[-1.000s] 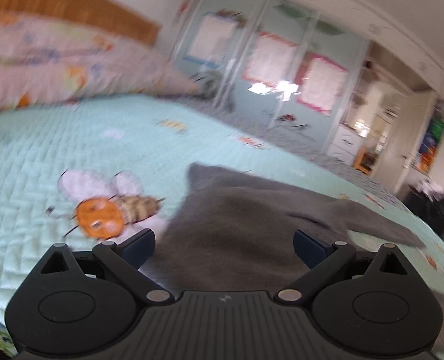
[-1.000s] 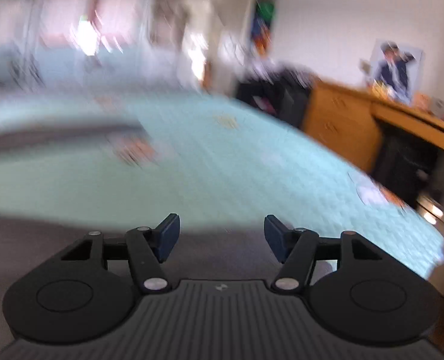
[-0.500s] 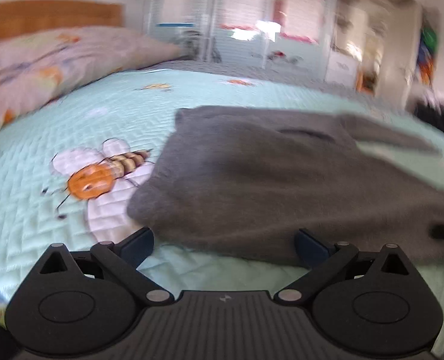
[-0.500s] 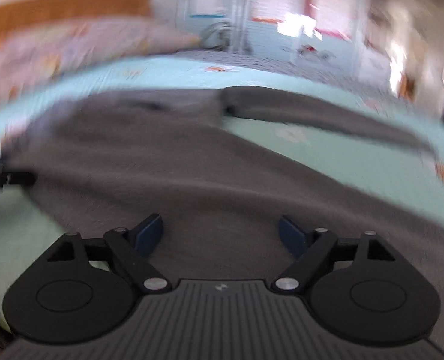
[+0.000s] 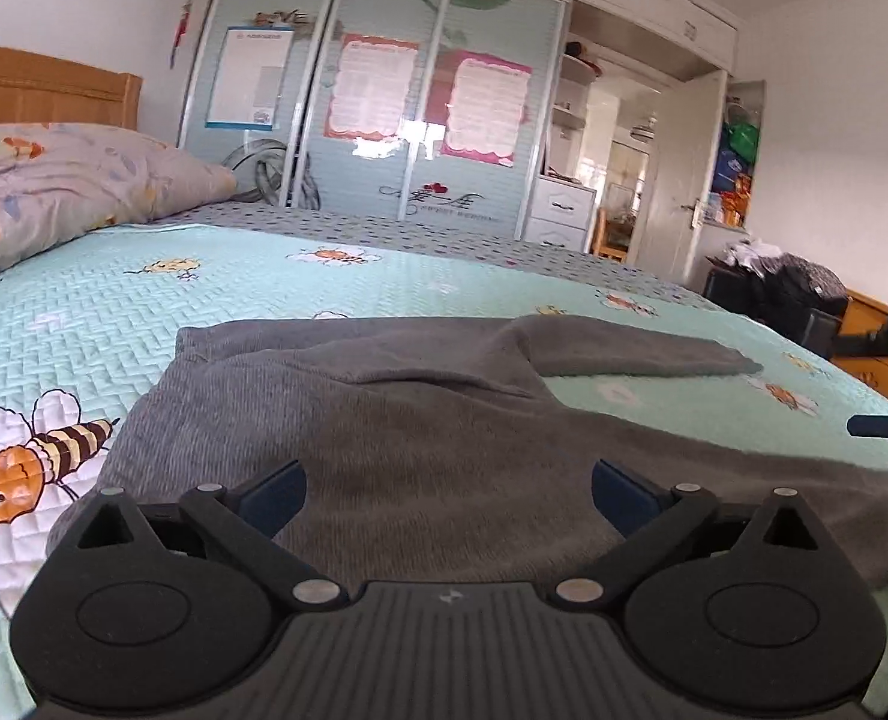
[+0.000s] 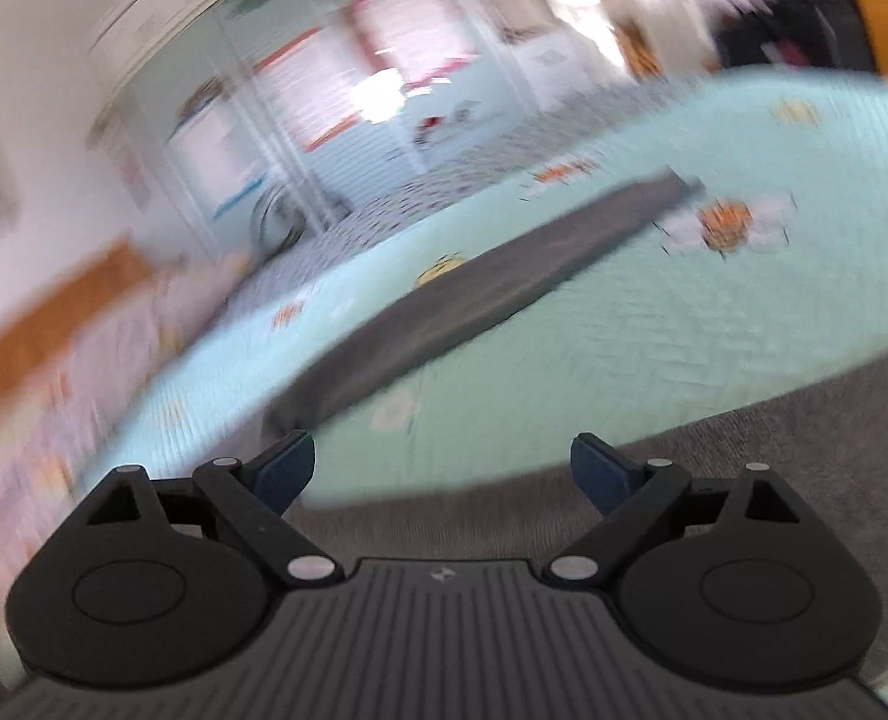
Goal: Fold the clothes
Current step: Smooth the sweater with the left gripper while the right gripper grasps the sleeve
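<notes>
Item: grey sweater [image 5: 420, 438], lying flat on your bed's mint quilted bedspread [image 5: 144, 300]. In your left wrist view its body fills the foreground, with one sleeve [image 5: 636, 354] stretched out to the right across the cover. The fabric looks soft and napped; its near hem runs under your tool.

Your left gripper [image 5: 447, 489]: fingers spread wide, nothing between them, poised over the sweater's near part. Whether the blue pads [image 5: 273, 489] touch the cloth cannot be told.

Your right gripper [image 6: 444, 474]: jaws likewise set apart and empty, above the sweater's edge [image 6: 744, 468]. Its view is tilted and smeared, so detail is poor there. It does show the sleeve [image 6: 504, 294] as a long grey band crossing the bedspread [image 6: 624, 348], which the left view shows only end-on.

Seen only from the left: the right gripper's dark tip [image 5: 882, 426] at the frame's right edge, beyond the sweater; a large bee print [image 5: 30, 462] just beside the sweater's left edge; a floral pillow [image 5: 66, 186] against a wooden headboard [image 5: 42, 87].

Beyond the bed: a sliding-door wardrobe [image 5: 384, 108] with pink posters [image 5: 486, 111], an open white door [image 5: 681, 180], and dark bags [image 5: 798, 288] piled by the far right wall.
</notes>
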`<action>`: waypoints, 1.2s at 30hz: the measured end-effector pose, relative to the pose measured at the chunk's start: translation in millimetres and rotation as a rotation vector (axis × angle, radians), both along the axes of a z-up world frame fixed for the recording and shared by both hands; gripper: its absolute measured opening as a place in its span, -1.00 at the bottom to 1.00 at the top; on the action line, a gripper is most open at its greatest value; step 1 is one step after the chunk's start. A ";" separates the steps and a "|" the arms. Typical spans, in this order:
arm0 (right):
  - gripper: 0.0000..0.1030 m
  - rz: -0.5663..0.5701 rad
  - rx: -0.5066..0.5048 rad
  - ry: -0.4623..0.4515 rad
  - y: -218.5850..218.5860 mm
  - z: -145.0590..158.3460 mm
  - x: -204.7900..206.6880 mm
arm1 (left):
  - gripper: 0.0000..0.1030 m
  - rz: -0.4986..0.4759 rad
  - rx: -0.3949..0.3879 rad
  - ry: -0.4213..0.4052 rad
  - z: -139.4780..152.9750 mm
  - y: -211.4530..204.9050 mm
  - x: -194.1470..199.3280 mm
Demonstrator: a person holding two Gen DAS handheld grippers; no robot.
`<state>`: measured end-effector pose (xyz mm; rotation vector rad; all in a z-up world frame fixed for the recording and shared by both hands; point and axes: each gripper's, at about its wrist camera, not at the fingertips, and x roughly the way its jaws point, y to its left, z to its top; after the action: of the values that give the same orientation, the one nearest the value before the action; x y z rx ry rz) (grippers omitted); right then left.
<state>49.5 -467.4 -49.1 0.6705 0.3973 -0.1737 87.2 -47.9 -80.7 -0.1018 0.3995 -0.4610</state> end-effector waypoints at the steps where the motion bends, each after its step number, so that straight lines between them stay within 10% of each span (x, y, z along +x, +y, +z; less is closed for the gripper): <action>1: 0.80 -0.014 0.079 -0.010 -14.0 -0.8 8.8 | 0.97 0.010 -0.014 0.003 -1.1 0.1 4.1; 7: 0.80 -0.030 0.328 -0.042 -52.7 -11.9 67.8 | 0.98 0.049 -0.066 0.018 -12.5 -1.2 16.8; 20: 0.75 -0.074 0.528 -0.063 -106.2 -45.7 176.9 | 0.98 0.045 -0.135 0.116 -27.7 4.7 40.7; 36: 0.12 0.271 0.458 0.166 46.9 -52.2 272.8 | 0.98 0.040 -0.164 0.141 -28.4 14.1 45.9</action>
<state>322.4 -420.6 -101.3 1.0465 0.6936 0.1257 133.1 -33.8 -109.1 -0.3017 0.4971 -0.4479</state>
